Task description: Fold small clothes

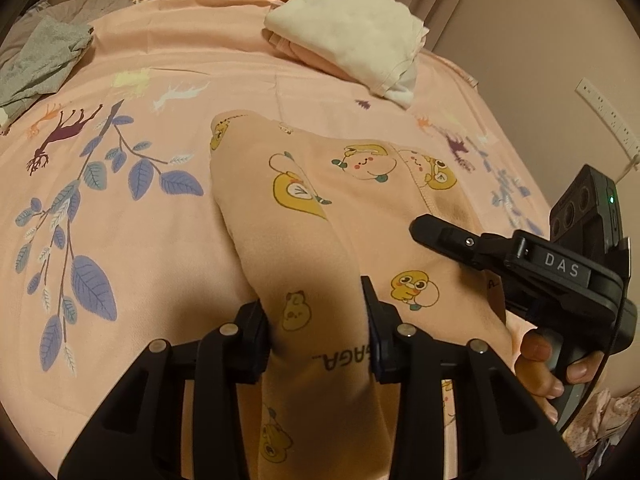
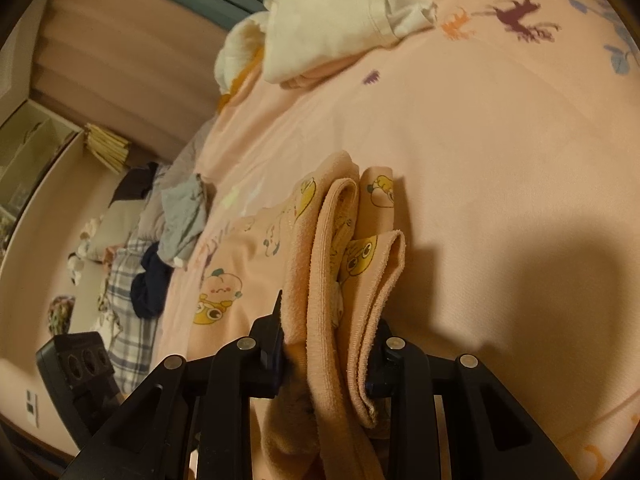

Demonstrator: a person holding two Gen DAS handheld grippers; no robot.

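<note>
A small peach garment with cartoon prints (image 1: pixel 320 216) lies on the pink bedsheet (image 1: pixel 140 240). My left gripper (image 1: pixel 316 320) is shut on a bunched fold of it at its near end. My right gripper (image 2: pixel 332 344) is shut on the garment's ribbed, doubled-over edge (image 2: pixel 340 260), with several layers between its fingers. In the left wrist view the right gripper (image 1: pixel 424 228) reaches in from the right over the garment, held by a hand.
A folded white and pink stack of clothes (image 1: pixel 352 40) lies at the far side of the bed. A grey garment (image 1: pixel 40 60) lies at the far left. Unfolded clothes (image 2: pixel 160 240) are heaped along the bed's edge by the wall.
</note>
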